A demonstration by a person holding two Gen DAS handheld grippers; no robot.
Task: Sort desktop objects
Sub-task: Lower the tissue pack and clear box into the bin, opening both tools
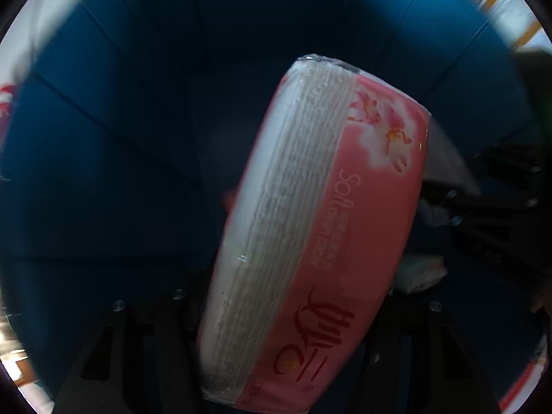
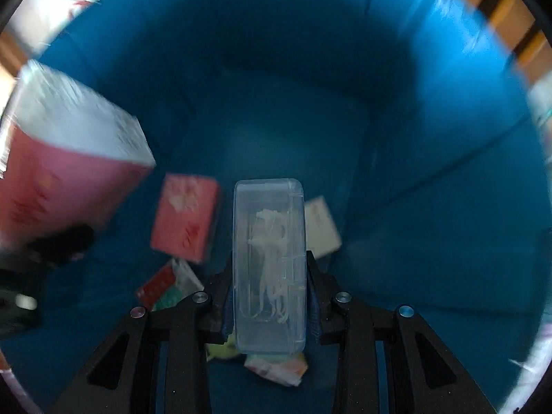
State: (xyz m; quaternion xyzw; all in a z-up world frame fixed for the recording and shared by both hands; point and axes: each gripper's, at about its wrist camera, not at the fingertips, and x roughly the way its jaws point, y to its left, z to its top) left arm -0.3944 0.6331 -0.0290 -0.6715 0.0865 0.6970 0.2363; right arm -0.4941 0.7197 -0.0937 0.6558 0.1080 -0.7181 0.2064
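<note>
Both grippers are inside a blue bin point(image 2: 396, 138). My left gripper point(image 1: 293, 310) is shut on a pink tissue pack point(image 1: 317, 234) with white tissue edges and red lettering, held tilted above the bin floor. The same pack shows blurred at the left of the right wrist view point(image 2: 65, 158). My right gripper point(image 2: 269, 296) is shut on a clear plastic box point(image 2: 269, 265) with pale items inside, held upright over the bin floor. The right gripper shows as a dark shape at the right of the left wrist view point(image 1: 490, 207).
On the bin floor lie a smaller pink pack point(image 2: 186, 217), a white box point(image 2: 321, 227), a red, white and green packet point(image 2: 169, 286), and a pink and orange packet point(image 2: 276, 367). The blue bin wall point(image 1: 120, 138) surrounds both grippers.
</note>
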